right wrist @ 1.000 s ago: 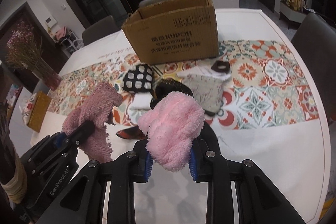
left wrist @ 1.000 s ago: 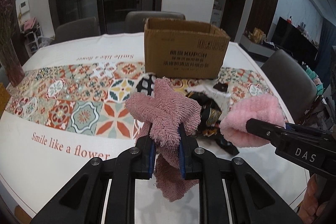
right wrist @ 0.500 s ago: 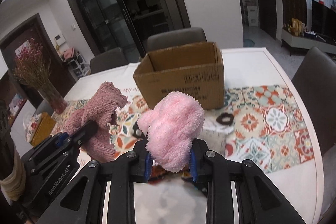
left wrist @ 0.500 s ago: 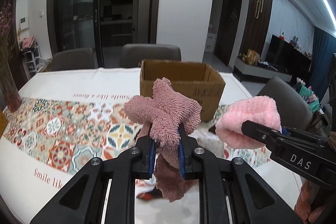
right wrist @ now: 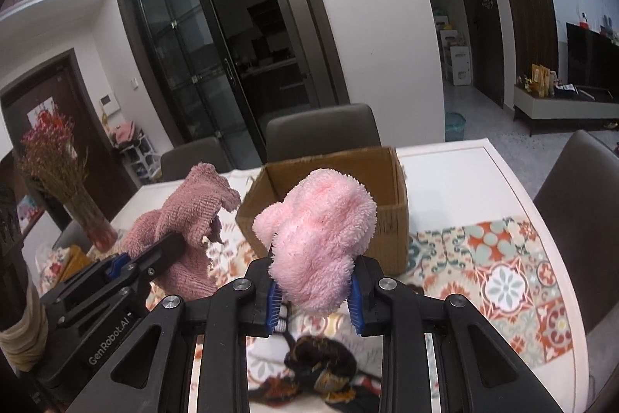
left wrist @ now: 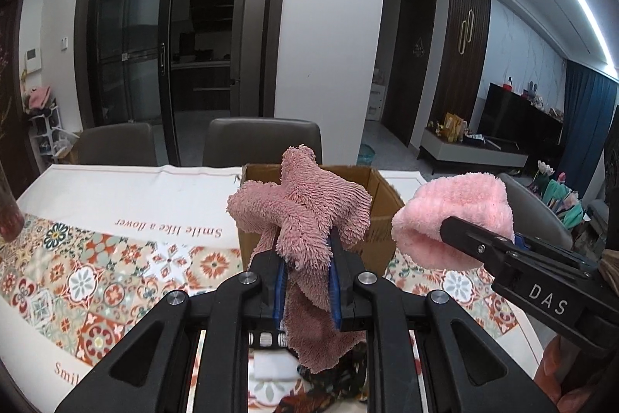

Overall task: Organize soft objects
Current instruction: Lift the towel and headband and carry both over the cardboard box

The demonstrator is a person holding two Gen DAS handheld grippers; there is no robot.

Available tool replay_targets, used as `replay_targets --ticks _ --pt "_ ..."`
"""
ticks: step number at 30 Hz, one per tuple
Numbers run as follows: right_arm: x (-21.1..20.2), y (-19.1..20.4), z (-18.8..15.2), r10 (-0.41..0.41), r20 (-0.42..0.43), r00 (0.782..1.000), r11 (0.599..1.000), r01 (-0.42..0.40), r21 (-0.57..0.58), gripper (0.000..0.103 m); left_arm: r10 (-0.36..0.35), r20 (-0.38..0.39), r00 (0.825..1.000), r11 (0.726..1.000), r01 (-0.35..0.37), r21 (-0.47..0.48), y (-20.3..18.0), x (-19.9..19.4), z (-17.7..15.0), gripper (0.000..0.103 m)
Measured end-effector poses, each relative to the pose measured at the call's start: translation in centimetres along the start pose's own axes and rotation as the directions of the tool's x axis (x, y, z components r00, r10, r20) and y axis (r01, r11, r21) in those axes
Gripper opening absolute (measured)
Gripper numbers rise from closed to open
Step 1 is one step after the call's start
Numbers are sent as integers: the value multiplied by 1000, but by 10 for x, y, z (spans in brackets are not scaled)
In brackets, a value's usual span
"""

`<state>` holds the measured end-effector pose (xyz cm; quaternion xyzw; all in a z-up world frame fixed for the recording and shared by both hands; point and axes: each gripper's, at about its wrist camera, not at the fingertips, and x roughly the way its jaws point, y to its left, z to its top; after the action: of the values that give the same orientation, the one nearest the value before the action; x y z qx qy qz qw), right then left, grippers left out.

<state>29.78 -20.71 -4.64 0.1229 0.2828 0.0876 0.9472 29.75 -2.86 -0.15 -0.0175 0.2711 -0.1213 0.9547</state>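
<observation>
box floor (right wrist: 340, 188) hidden by socks, dark cloth (right wrist: 325, 366) blurred

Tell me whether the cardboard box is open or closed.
Open. The cardboard box shows its bare inner walls from above, with no flap across the top. Its floor is hidden, so contents cannot be told.

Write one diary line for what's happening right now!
left tool: gripping dusty pink cloth | right tool: gripping light pink cloth | box: open

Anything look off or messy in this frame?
Mostly fine: left gripper holds a dusty-pink shaggy cloth, right gripper a light-pink fluffy piece, both before the open cardboard box. Only oddity: a dark patterned fabric heap lies jumbled on the table.
</observation>
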Motion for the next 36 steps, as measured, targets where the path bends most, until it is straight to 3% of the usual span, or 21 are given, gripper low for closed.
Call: replay_targets --ticks 11,20,28,36 --pt "38 -13 42 -5 28 1000 1000 6 -14 29 -1 52 999 1000 -1 28 0 34 37 19" --pt "67 -15 71 -27 48 998 998 30 -56 29 -2 46 999 999 0 42 3 72 57 19" --pt "105 -22 88 -56 6 998 995 56 -82 29 -22 -13 1000 998 23 52 9 118 70 19" --pt "147 -35 91 -75 -96 993 994 67 -81 29 -45 -113 993 998 50 43 15 163 73 19"
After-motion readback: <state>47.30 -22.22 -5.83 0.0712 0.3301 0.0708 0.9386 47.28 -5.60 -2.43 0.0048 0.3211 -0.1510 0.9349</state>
